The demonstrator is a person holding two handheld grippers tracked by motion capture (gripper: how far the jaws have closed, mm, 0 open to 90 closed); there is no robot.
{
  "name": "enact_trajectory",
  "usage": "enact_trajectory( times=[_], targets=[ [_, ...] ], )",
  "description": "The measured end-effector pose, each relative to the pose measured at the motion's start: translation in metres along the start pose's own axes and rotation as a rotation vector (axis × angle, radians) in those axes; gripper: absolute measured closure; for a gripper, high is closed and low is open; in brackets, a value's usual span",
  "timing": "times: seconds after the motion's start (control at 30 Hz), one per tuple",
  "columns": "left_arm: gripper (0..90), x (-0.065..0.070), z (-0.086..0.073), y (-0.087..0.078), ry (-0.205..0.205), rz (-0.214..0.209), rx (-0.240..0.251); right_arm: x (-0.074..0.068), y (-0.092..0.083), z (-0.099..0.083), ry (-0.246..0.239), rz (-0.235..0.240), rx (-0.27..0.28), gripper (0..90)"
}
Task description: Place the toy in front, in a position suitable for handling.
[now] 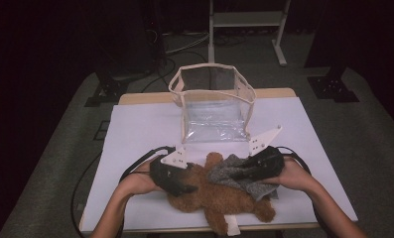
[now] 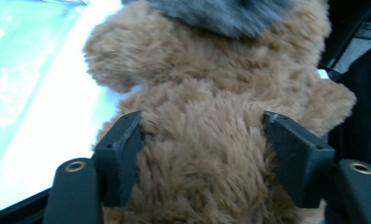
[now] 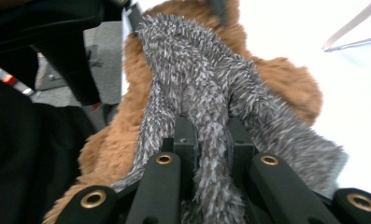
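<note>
A brown teddy bear (image 1: 219, 198) lies on the white table cover (image 1: 135, 129) near the front edge. A grey fuzzy cloth (image 1: 224, 173) is draped over its upper body. My left gripper (image 1: 187, 188) comes in from the left, and in the left gripper view its jaws (image 2: 206, 126) press into the fur of the bear (image 2: 206, 70) on both sides. My right gripper (image 1: 236, 174) comes in from the right. Seen from the right gripper view, that gripper (image 3: 211, 126) pinches a fold of the grey cloth (image 3: 197, 60), with the bear (image 3: 276, 79) underneath.
A clear plastic bag with beige trim (image 1: 214, 119) stands open-topped on the table just behind the bear. Cables trail from both grippers across the cover. Beyond the table's far edge stands a white metal frame (image 1: 244, 20) on the floor.
</note>
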State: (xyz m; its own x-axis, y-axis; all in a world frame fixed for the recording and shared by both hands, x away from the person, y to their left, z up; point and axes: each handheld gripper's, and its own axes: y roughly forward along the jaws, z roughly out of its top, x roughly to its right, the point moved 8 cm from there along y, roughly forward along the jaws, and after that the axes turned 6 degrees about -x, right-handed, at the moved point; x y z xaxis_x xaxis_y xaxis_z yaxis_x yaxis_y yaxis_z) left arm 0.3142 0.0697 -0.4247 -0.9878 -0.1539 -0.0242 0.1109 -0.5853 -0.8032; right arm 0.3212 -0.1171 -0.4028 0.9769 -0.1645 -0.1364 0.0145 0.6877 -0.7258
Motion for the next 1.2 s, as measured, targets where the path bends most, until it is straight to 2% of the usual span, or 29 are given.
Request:
enact_trajectory(
  times=[0.07,0.13,0.23,0.3,0.4,0.43,0.47,0.6,0.77,0.83,0.9,0.97,1.07,1.13,1.2],
  targets=[
    [34.0,0.004,-0.002,0.000,-0.004,-0.009,0.003,0.005,-0.002,0.005,-0.001,-0.031,0.004,78.3],
    [34.2,0.008,-0.005,-0.001,0.010,-0.019,-0.005,0.006,-0.002,0.009,0.004,-0.041,0.014,78.2],
    [34.2,0.013,-0.007,-0.004,0.027,-0.033,-0.005,0.001,0.005,0.009,-0.009,-0.015,-0.001,78.2],
    [32.4,0.013,-0.006,-0.005,0.033,-0.023,0.002,-0.005,0.012,0.005,-0.018,0.012,-0.010,78.2],
    [23.2,0.007,0.000,-0.005,0.021,0.021,0.015,-0.009,0.014,0.001,-0.018,0.028,-0.012,78.3],
    [18.7,0.005,0.001,-0.004,0.010,0.028,0.017,-0.010,0.014,0.000,-0.017,0.034,-0.011,78.3],
    [18.1,0.005,0.001,-0.003,0.008,0.021,0.014,-0.011,0.014,-0.001,-0.018,0.039,-0.012,78.3],
    [26.4,0.009,-0.004,0.000,0.012,-0.011,-0.002,-0.010,0.008,0.000,-0.017,0.025,-0.002,78.1],
    [28.7,0.018,-0.010,-0.003,0.024,-0.033,0.000,0.002,-0.004,0.003,0.009,-0.039,0.037,78.1],
    [28.7,0.019,-0.010,-0.005,0.031,-0.037,0.002,0.001,-0.001,0.001,0.022,-0.032,0.030,78.1],
    [28.0,0.017,-0.007,-0.006,0.034,-0.023,0.007,-0.002,0.006,-0.002,0.009,-0.015,0.020,78.1],
    [22.7,0.013,-0.003,-0.007,0.022,-0.011,0.016,-0.007,0.012,-0.006,0.010,-0.003,0.003,78.2],
    [21.4,0.010,0.004,-0.004,0.018,-0.009,0.026,-0.009,0.011,-0.007,0.003,-0.006,-0.008,78.2],
    [25.1,0.011,0.002,0.000,0.032,-0.013,-0.005,-0.009,0.010,-0.007,-0.003,-0.006,-0.010,78.1],
    [30.1,0.012,0.000,0.000,0.026,-0.021,-0.004,-0.008,0.007,-0.008,0.004,-0.006,-0.005,78.1]
  ],
)
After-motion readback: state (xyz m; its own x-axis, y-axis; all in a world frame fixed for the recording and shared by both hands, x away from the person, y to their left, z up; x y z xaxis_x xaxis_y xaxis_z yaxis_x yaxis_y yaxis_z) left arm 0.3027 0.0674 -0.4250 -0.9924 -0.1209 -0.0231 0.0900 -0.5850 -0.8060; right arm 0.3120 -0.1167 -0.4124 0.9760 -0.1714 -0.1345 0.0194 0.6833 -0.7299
